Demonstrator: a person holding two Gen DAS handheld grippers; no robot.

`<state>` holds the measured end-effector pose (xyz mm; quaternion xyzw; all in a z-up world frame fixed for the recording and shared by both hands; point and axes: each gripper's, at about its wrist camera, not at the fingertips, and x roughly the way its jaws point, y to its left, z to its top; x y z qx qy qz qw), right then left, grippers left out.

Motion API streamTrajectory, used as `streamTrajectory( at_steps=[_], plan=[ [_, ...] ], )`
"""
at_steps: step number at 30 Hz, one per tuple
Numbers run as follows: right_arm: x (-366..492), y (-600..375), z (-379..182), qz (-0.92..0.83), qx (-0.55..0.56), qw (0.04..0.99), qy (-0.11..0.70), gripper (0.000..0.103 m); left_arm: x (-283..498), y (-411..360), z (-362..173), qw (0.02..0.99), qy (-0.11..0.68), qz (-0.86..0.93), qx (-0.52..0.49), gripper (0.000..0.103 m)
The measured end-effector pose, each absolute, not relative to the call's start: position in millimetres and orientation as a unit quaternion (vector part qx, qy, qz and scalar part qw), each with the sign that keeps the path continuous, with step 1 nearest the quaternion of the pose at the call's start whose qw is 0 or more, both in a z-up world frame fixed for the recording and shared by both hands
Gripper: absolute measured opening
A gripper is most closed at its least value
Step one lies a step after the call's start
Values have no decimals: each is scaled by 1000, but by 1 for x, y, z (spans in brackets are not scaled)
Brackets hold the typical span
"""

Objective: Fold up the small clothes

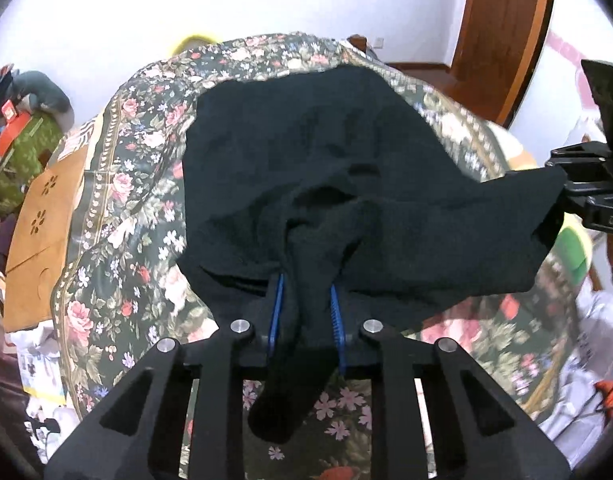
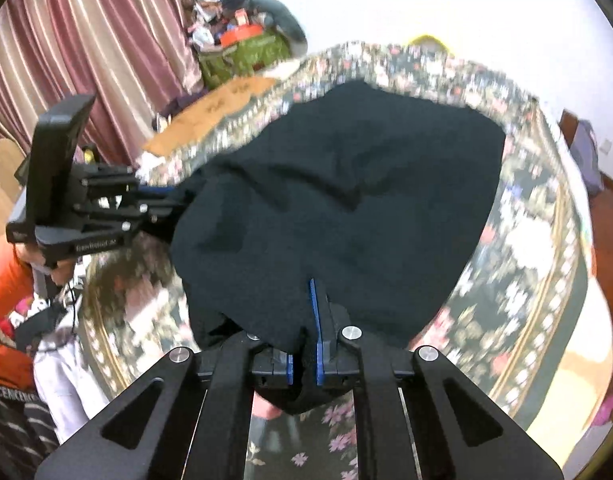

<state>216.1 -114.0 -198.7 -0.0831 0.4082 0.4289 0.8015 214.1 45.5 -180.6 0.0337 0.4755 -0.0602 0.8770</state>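
— Left gripper [image 1: 306, 312]?
— Jaws pinched tight on a bunched edge of the black garment [image 1: 346, 184].
— Right gripper [image 2: 304, 344]?
— Likewise clamped on another edge of the cloth.
— And the garment?
— Stretched between both, partly draped over the floral bedspread [image 1: 122, 184].

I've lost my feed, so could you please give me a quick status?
Left tool and right tool shut on black garment. Garment stretched above floral bedspread. Nothing in the way.

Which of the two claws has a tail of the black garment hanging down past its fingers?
The left claw: a long bunch of the black garment droops below its blue-edged fingers. The right claw pinches an edge with only a short stub behind.
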Motion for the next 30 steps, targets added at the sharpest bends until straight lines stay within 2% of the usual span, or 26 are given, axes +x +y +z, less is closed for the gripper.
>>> streamTrajectory(
  at_steps=[13, 20, 24, 27, 29, 30],
  plan=[
    [306, -114, -141, 401, -62, 833, 376, 6, 306, 71, -125, 863, 495, -98, -39, 20],
    [376, -98, -142, 380, -55, 833, 399, 6, 393, 93, -137, 840, 528, -104, -63, 20],
    [427, -84, -164, 366, -56, 828, 421, 6, 439, 109, -157, 828, 545, -104, -81, 21],
    [456, -80, -186, 356, -55, 819, 446, 8, 467, 119, -172, 827, 545, -110, -85, 26],
    [465, -80, -193, 350, -55, 815, 459, 8, 477, 126, -172, 841, 528, -99, -68, 41],
    [468, -81, -195, 350, -55, 813, 461, 10, 480, 129, -170, 850, 516, -90, -57, 43]
  ],
)
